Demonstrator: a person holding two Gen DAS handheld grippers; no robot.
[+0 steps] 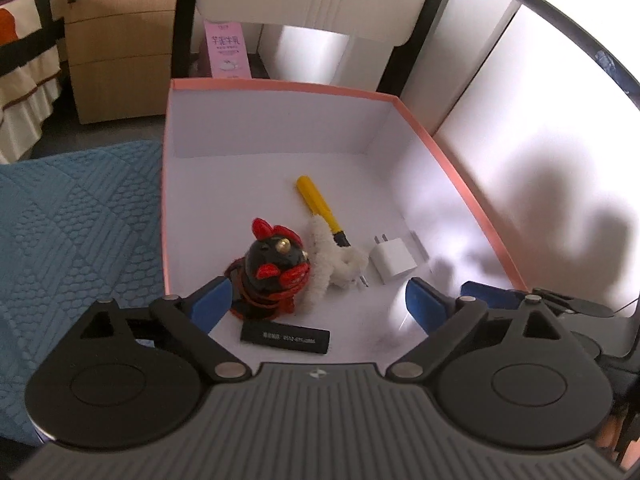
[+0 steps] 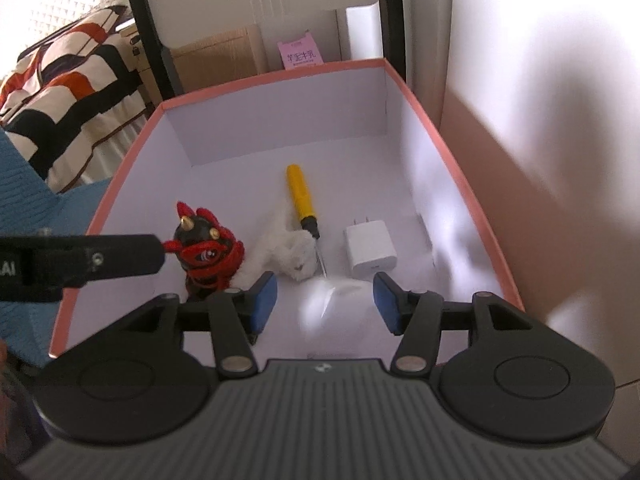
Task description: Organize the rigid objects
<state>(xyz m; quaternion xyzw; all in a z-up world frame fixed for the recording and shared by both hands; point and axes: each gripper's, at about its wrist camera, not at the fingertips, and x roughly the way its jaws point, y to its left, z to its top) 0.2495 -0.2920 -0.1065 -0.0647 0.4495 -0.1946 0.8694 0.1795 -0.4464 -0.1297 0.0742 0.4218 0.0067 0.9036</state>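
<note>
A pink-rimmed white box (image 1: 440, 152) (image 2: 452, 152) holds a black and red figurine (image 1: 276, 268) (image 2: 204, 248), a yellow-handled screwdriver (image 1: 316, 204) (image 2: 300, 200), a white fluffy piece (image 1: 332, 256) (image 2: 288, 256), a white charger plug (image 1: 394, 260) (image 2: 370, 250) and a flat black bar (image 1: 286, 337). My left gripper (image 1: 318, 300) is open and empty above the box's near end, with the figurine by its left finger. My right gripper (image 2: 324, 300) is open and empty over the box's near right part. The left gripper's finger (image 2: 100, 260) reaches in from the left in the right wrist view.
A blue quilted cover (image 1: 72, 232) lies left of the box. A wooden drawer cabinet (image 1: 120, 40), a pink carton (image 1: 228, 50) and a striped bedspread (image 2: 68, 92) stand behind. A white wall (image 1: 540, 140) runs along the box's right side.
</note>
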